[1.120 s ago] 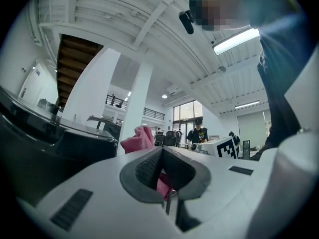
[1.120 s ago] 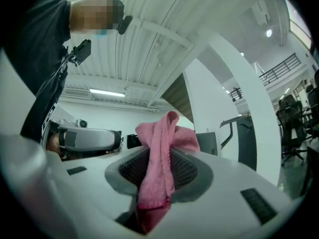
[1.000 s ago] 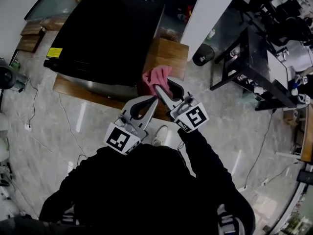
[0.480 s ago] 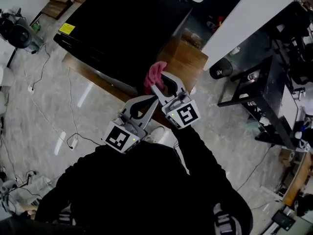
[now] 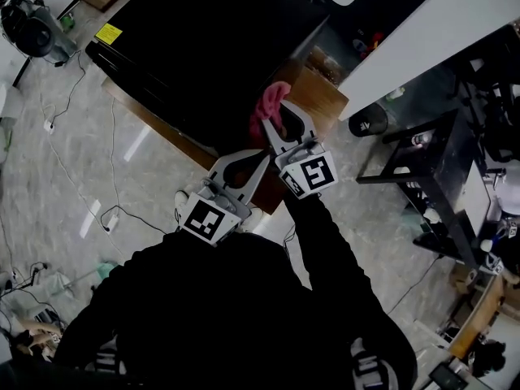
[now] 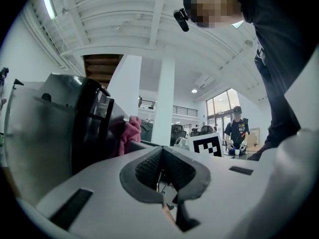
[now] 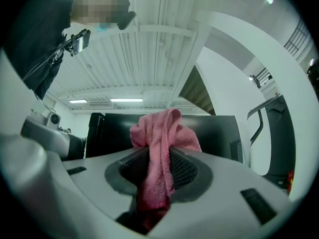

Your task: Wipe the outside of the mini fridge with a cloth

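Your R gripper (image 5: pixel 275 124) is clenched on the pink cloth (image 5: pixel 269 104). The cloth bunches past the jaw tips at the black fridge's (image 5: pixel 195 47) near-right corner; can't tell if it touches. In the right gripper view the fridge's dark side fills the bkgd behind the cloth. Your L gripper (image 5: pixel 257 166) is closed on nothing, just beside the R one at its 7 o'clock. The fridge sits on a wood board (image 5: pixel 321 96), 11 o'clock from the grippers, w/ 1 yellow sticker (image 5: pixel 107 32) on its far-left edge. The floor (image 5: pixel 73 153) is grey marble tile w/ cables (image 5: pixel 109 218) at 9 o'clock. There's a black desk (image 5: pixel 422 161) at 3 o'clock and a white column (image 5: pixel 422 31) at 1 o'clock.
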`<state>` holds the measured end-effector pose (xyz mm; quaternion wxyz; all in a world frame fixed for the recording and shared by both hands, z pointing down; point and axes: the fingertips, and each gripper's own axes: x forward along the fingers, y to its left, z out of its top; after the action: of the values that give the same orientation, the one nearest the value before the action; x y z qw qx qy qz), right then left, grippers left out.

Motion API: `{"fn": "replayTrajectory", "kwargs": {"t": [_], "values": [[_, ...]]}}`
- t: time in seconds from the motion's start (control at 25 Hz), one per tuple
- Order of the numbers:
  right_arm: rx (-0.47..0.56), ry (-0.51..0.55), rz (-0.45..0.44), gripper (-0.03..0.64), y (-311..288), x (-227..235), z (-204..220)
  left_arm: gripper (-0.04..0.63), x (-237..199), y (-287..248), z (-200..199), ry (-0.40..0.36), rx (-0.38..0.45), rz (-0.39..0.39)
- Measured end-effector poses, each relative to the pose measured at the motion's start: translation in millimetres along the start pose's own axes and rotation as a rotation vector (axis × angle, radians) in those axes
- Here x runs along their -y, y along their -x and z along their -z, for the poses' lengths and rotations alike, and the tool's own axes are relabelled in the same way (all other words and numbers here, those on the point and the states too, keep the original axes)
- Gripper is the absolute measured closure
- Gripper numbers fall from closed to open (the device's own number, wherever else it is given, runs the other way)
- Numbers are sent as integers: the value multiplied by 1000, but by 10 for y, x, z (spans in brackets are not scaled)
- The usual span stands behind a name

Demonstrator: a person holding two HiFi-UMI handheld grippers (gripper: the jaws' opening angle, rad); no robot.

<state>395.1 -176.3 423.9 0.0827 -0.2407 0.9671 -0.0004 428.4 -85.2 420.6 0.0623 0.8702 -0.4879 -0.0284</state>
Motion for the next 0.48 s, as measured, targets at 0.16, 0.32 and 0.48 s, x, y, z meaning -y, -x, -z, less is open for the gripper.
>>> {"fn": "replayTrajectory", "kwargs": {"t": [0.16,0.32,0.48], "values": [[-22,45,0,495,-88,255,15,589,-94,-188,47,12,13,-22],[-25,36,40,495,-162,611,37,589,-132,-366,55,26,27,-31],[-19,0,104,497,-221,1013,94,589,-154,-459,91,40,23,-39]]}}
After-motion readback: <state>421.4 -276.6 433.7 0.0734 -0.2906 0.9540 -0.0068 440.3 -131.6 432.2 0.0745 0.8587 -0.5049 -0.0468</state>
